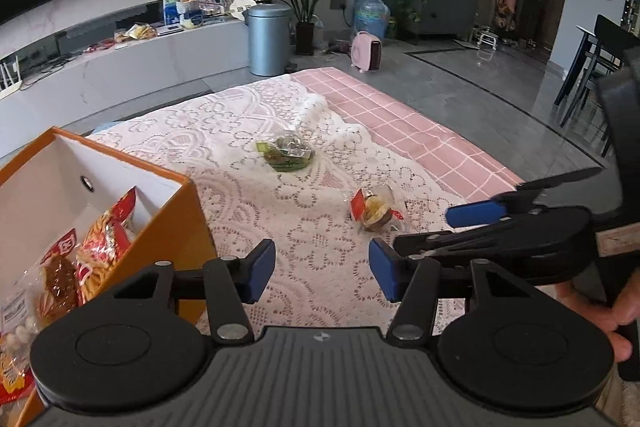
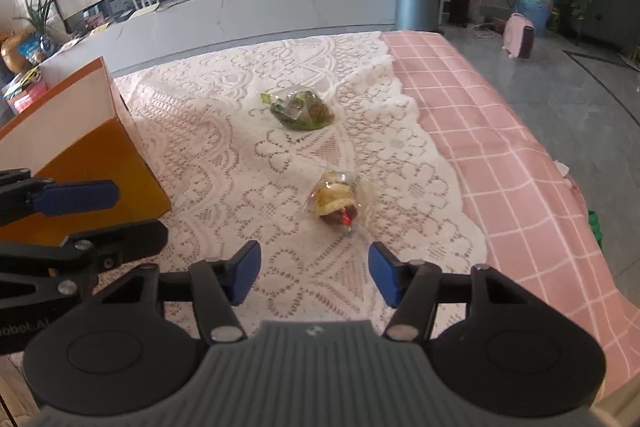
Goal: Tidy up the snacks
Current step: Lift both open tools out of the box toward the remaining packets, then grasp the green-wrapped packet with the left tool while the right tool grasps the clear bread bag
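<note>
Snacks: two on lace (image 1: 224, 163), maybe three in box (image 1: 188, 223); both grippers gape, empty.

Both wrist views look forward, low over the lace cloth (image 1: 320, 211), sharing both snack packets

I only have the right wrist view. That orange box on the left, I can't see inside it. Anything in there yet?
Observer: Yes, the orange box holds red snack packets.
Operator: Is the left tongs holding anything?
Observer: No, the left tongs is open and empty over the lace cloth.
Operator: What's printed on the nearer loose snack?
Observer: The yellow snack bag shows a red label on its left end.
</note>
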`<state>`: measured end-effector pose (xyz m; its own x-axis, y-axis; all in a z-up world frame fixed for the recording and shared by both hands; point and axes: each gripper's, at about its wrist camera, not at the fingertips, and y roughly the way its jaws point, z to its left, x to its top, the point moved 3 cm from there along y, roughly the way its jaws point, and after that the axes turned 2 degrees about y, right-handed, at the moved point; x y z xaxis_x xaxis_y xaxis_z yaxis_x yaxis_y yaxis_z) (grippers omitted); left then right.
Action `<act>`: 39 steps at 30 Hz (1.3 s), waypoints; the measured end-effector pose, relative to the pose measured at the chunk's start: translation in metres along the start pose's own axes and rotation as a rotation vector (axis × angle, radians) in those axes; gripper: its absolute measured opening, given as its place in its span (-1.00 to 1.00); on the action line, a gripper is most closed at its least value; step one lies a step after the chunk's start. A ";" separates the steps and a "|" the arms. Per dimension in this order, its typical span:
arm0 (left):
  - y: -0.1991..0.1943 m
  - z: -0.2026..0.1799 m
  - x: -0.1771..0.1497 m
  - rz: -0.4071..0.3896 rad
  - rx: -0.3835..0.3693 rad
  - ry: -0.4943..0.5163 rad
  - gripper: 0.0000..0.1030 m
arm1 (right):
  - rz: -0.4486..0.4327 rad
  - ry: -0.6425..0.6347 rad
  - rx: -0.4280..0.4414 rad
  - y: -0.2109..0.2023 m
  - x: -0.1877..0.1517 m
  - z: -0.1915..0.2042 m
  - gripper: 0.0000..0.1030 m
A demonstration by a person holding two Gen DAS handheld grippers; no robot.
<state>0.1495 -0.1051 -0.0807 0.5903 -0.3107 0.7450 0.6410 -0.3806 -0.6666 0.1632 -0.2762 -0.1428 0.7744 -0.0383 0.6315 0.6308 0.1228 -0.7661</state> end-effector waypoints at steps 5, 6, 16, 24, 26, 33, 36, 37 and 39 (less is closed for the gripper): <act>0.009 0.004 0.010 0.016 0.032 0.003 0.24 | 0.001 -0.012 -0.038 0.018 0.019 -0.004 0.07; 0.011 0.005 0.012 0.017 0.031 -0.001 0.24 | 0.002 -0.010 -0.040 0.023 0.023 -0.005 0.07; 0.028 0.012 0.038 0.028 0.042 0.037 0.24 | 0.118 0.047 -0.015 0.080 0.042 -0.018 0.04; 0.054 0.013 0.053 0.078 0.058 0.076 0.25 | 0.109 0.041 -0.020 0.091 0.048 -0.029 -0.14; 0.061 0.013 0.058 0.086 0.062 0.088 0.24 | 0.100 0.040 -0.048 0.094 0.051 -0.035 -0.17; 0.090 0.016 0.078 0.112 0.043 0.052 0.33 | 0.068 0.126 -0.121 0.096 0.062 -0.067 -0.23; 0.109 0.020 0.089 0.148 0.060 0.043 0.52 | 0.042 0.179 -0.086 0.091 0.069 -0.077 -0.23; 0.117 0.020 0.094 0.160 0.074 0.043 0.52 | 0.031 0.190 -0.067 0.089 0.073 -0.079 -0.23; 0.129 0.019 0.101 0.181 0.079 0.054 0.56 | 0.008 0.190 -0.046 0.089 0.082 -0.078 -0.23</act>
<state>0.3010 -0.1689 -0.0916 0.6734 -0.4145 0.6121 0.5646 -0.2461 -0.7878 0.2866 -0.3459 -0.1680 0.7717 -0.2248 0.5949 0.6229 0.0785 -0.7784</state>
